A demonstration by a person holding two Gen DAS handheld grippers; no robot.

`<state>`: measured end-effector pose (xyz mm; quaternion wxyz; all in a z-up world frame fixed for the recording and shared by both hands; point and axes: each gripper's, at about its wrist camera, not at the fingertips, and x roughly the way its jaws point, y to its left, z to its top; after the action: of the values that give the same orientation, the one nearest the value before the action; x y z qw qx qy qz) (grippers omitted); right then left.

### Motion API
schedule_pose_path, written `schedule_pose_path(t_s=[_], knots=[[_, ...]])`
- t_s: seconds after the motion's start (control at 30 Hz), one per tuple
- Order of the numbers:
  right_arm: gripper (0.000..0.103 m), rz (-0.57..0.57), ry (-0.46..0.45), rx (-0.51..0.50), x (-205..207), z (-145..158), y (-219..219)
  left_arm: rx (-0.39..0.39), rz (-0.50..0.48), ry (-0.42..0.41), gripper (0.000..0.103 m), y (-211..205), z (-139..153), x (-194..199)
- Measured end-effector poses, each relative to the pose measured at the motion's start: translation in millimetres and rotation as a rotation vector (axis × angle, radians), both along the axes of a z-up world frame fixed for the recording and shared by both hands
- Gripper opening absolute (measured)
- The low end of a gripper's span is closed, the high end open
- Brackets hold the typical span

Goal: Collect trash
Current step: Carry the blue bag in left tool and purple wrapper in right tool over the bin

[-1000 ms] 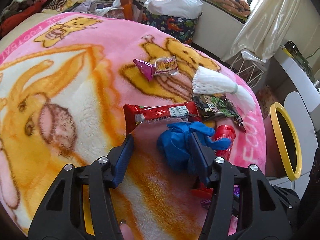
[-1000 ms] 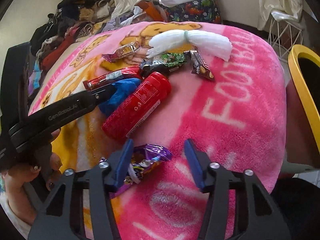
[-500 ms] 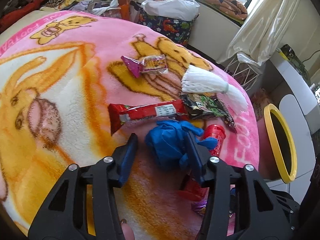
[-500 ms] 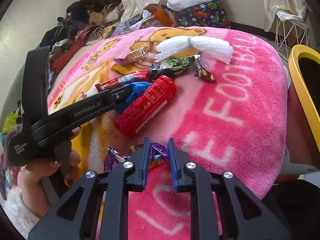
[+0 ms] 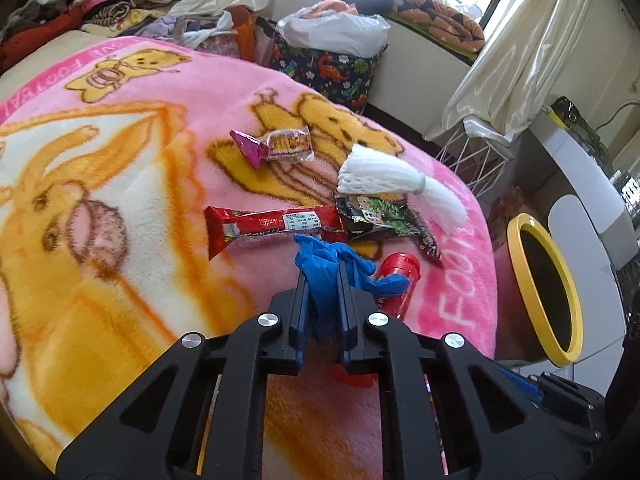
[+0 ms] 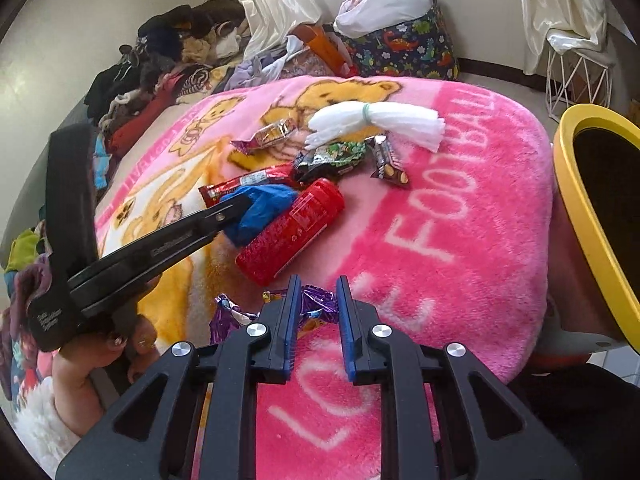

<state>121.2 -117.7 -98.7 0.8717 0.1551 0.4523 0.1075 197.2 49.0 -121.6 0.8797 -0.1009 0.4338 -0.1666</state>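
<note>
Both pickups are made, the left claw clamped on the crumpled blue plastic glove and the right claw pinching the shiny purple foil wrapper, yet several wrappers remain on the pink fleece blanket and nothing has reached the yellow-rimmed bin.

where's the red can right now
The red can lies on its side on the pink blanket, mid-frame in the right wrist view, right beside the blue glove and just ahead of the purple wrapper.
</note>
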Motion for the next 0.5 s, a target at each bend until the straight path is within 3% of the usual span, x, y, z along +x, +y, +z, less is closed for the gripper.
schedule_pose_path(t_s=[0.5], knots=[[0.017, -0.032, -0.089, -0.045, -11, 29, -12, 0.004, 0.032, -0.061, 0.006, 4, 29, -30]])
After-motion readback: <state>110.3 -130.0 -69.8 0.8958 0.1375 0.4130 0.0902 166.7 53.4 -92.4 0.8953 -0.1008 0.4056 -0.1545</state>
